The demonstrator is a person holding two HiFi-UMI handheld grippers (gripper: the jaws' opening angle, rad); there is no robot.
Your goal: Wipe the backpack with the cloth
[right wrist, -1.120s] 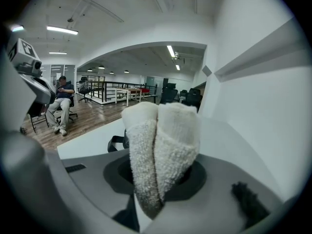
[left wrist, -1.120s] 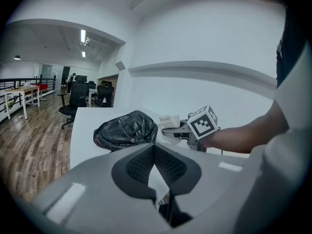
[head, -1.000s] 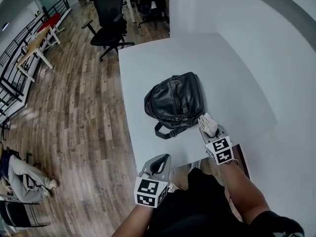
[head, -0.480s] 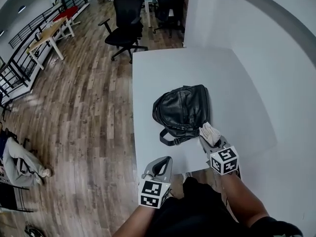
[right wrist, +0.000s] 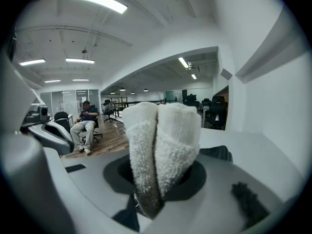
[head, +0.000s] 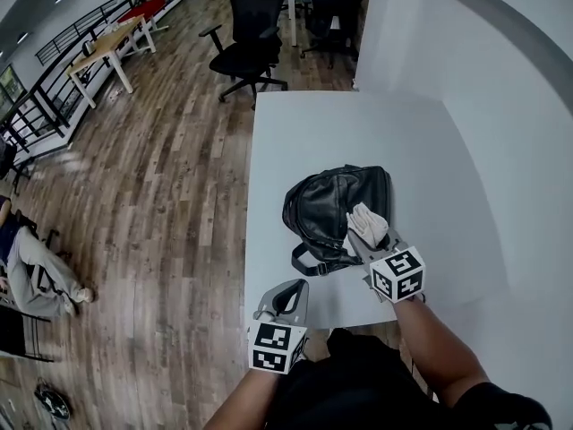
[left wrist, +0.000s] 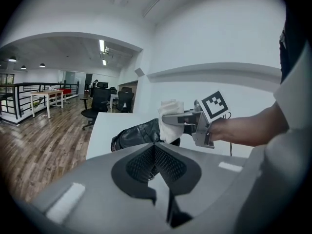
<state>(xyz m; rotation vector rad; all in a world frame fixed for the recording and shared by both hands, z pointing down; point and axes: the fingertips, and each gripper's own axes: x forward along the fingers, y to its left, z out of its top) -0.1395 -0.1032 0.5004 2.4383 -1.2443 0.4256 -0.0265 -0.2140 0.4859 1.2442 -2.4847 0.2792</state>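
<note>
Head view: creased black backpack (head: 324,206); right gripper (head: 371,235) holds folded white cloth (head: 362,219).

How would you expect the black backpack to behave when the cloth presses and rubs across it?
The backpack looks soft: its creased, slumped skin will probably dent under the cloth. It lies loose on the smooth white table, and the left hand-held gripper is not holding it, so it may slide. Its strap loop would likely flop about.

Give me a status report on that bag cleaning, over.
Right gripper shut on folded white cloth, over near edge of black backpack. Left gripper shut, empty, at near edge of table. Nothing in the way.
</note>
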